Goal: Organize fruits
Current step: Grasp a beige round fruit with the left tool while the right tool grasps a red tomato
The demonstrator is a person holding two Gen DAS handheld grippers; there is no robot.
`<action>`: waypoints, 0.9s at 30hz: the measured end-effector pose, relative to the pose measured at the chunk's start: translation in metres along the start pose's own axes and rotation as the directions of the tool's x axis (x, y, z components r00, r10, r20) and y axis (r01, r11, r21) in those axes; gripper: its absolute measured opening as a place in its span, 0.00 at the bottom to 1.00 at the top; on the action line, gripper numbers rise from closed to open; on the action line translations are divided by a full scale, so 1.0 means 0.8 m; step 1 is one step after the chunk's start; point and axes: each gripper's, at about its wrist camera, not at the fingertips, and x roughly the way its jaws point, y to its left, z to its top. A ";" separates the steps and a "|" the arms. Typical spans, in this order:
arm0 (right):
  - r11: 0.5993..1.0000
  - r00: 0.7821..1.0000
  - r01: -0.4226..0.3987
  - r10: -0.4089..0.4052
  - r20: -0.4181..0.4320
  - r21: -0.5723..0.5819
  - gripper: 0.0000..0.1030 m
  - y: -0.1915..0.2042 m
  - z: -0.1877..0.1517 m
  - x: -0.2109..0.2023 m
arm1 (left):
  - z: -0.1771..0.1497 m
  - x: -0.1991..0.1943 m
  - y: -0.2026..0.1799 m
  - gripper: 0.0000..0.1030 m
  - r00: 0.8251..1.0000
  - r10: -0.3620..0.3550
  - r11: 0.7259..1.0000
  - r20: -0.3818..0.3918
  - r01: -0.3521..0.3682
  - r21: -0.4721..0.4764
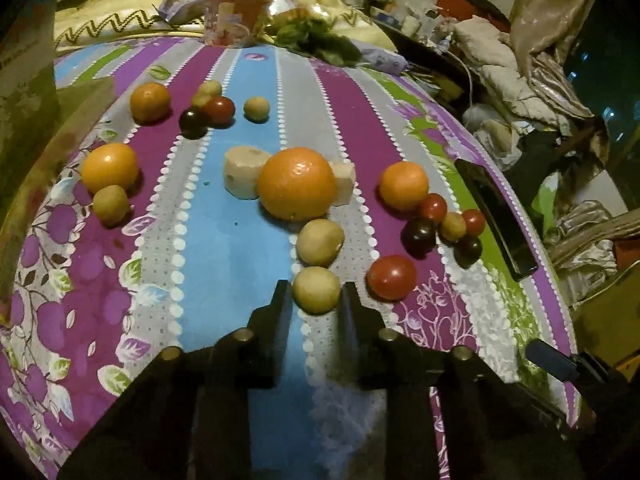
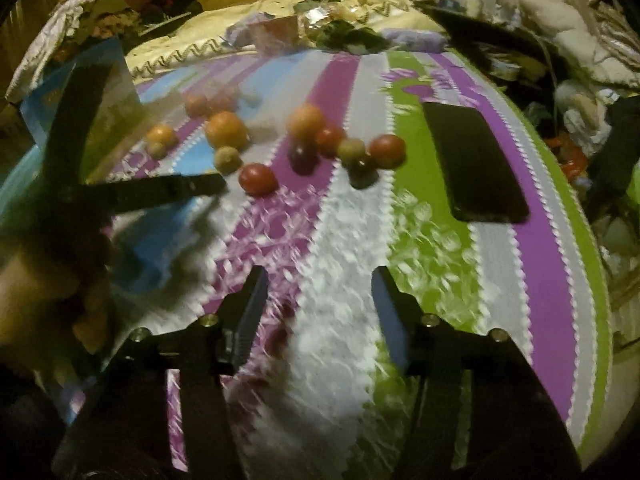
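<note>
No legible writing on pink printed carton (image 1: pixel 230 24) beyond fruits.

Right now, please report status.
Left gripper shut on yellow-green fruit. Right gripper open, nothing between. Red tomato close beside; black phone far right.

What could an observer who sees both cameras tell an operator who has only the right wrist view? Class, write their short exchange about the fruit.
Operator: My picture is blurred. Is the left gripper holding anything?
Observer: Yes. It is shut on a small yellow-green fruit on the blue stripe.
Operator: What is that pale smear by the big orange?
Observer: A pale cut piece lies beside the orange on its left in the left wrist view, with another on its right.
</note>
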 end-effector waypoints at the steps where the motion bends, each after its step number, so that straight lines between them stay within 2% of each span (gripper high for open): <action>1: 1.000 1.000 -0.014 0.014 -0.003 0.000 0.48 0.001 0.005 0.004 | 0.000 -0.002 0.000 0.24 1.000 -0.004 1.000 0.005 0.004 0.003; 5: 0.997 0.997 -0.074 0.074 -0.007 -0.024 0.47 0.013 0.024 0.020 | 0.003 -0.017 0.004 0.24 0.999 -0.008 1.000 0.032 0.008 -0.005; 11: 0.990 0.992 -0.129 0.128 -0.018 -0.051 0.47 0.036 0.052 0.051 | 0.004 -0.060 0.024 0.24 0.996 0.033 0.999 0.078 -0.031 -0.027; 18: 0.994 0.995 -0.088 0.085 -0.056 -0.058 0.47 0.048 0.068 0.086 | 0.002 -0.070 0.034 0.24 0.995 0.057 0.998 0.079 -0.055 -0.032; 20: 0.996 0.995 -0.073 0.069 -0.067 -0.059 0.40 0.050 0.067 0.091 | 0.000 -0.066 0.033 0.24 0.996 0.053 0.998 0.073 -0.051 -0.033; 22: 0.996 0.997 -0.052 0.048 -0.063 -0.073 0.38 0.053 0.065 0.092 | -0.002 -0.063 0.031 0.24 0.996 0.048 0.998 0.068 -0.046 -0.032; 23: 0.996 0.997 -0.051 0.046 -0.064 -0.073 0.32 0.053 0.066 0.092 | -0.002 -0.063 0.031 0.24 0.997 0.046 0.999 0.068 -0.044 -0.032; 27: 0.997 0.997 -0.053 0.049 -0.066 -0.059 0.30 0.051 0.068 0.090 | 0.002 -0.071 0.029 0.24 0.996 0.046 0.998 0.079 -0.043 -0.035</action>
